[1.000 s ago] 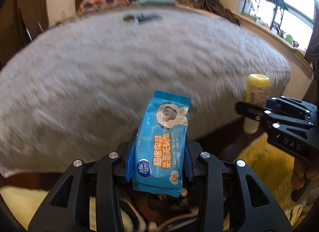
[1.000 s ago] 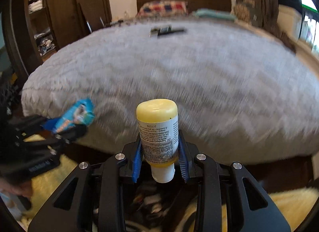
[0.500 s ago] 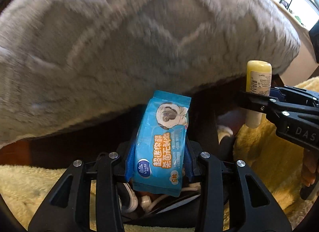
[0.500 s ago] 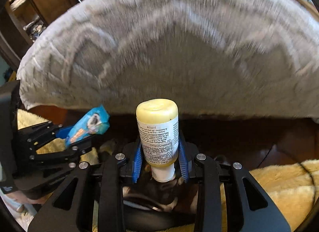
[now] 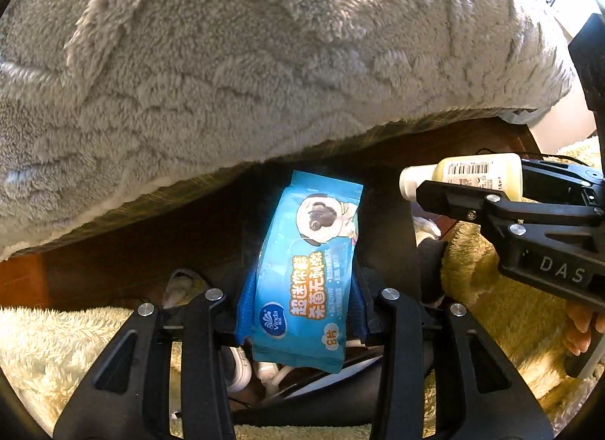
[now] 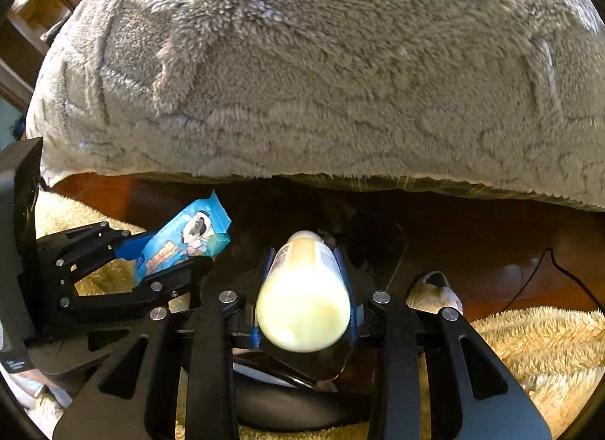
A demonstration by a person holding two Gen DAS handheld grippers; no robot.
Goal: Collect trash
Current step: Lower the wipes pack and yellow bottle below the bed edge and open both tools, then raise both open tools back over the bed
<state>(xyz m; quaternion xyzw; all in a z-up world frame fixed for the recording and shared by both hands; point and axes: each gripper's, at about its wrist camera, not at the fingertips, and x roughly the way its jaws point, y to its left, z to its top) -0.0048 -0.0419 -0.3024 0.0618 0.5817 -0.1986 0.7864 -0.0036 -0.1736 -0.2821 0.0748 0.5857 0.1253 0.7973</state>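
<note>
The wipes pack [image 5: 306, 273] sits clamped in the left gripper [image 5: 300, 281], whose jaws have just been opening slightly. The bottle [image 6: 304, 296], tipped over, is pinched by the right gripper [image 6: 304, 288]. Both hang below the blanket [image 5: 264, 61] edge; either could slip early, missing any bin.

Both grippers now point down past the edge of the grey blanket [image 5: 264, 61] toward the dark floor and a black bin [image 6: 302, 402] below. The yellow bottle [image 6: 302, 300] tips over, its base now facing the right camera. The left gripper's [image 5: 302, 311] jaws have just been opening slightly around the blue wipes packet [image 5: 306, 269].
</note>
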